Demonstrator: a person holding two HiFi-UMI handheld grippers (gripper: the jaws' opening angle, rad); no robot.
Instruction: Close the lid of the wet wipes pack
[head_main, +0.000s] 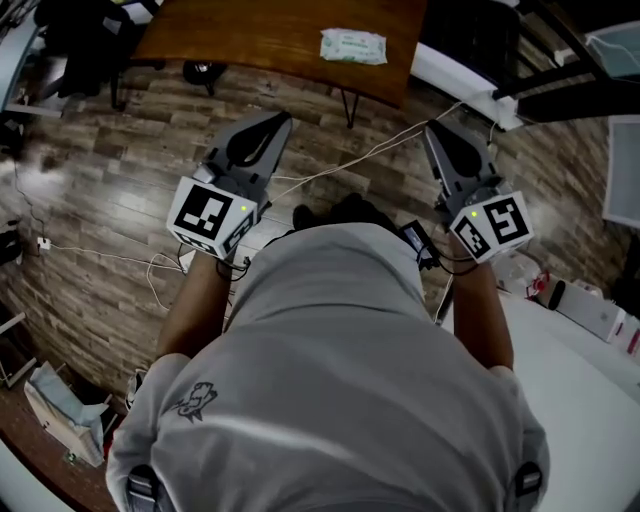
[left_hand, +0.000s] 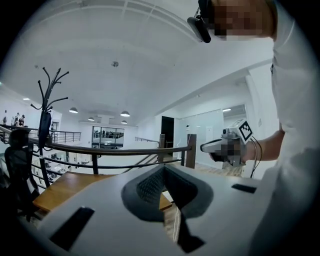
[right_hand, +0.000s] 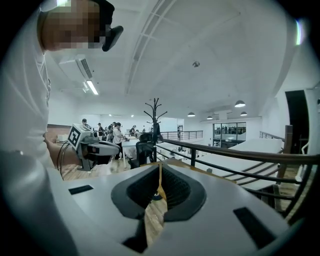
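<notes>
- Fingers of the left gripper (head_main: 279, 119) and the right gripper (head_main: 433, 128) look drawn together in the head view, each pair tapering to one tip with nothing in it. Both grippers are held out in front of the person over the wooden floor (head_main: 100, 190), short of the table (head_main: 240, 40).
- Also in the head view, the wet wipes pack (head_main: 353, 46) lies flat on the table, close to its right end and towards its near edge. It is well apart from both grippers. It is too small here to tell whether its lid is up or down. A loose cable (head_main: 370, 155) runs across the floor between the grippers.
- In the left gripper view, the left gripper (left_hand: 164, 168) has its jaws meeting at the tips, with nothing caught between them. Past them lie the table's near edge (left_hand: 65, 187) and a railing (left_hand: 110, 150), and the pack cannot be picked out. The right gripper (left_hand: 203, 147) shows at the right, held about level.
- In the right gripper view, the right gripper (right_hand: 160, 168) is likewise closed and empty. Only floor shows through the slit below the tips. The left gripper (right_hand: 119, 148) is off to the left, and a coat stand (right_hand: 155, 112) and the railing (right_hand: 240, 152) stand beyond.
- As I judge it, nothing of the task itself is done. The approach to the table is unfinished, the pack is untouched, and reaching it and pressing the lid flat are all left to do.
</notes>
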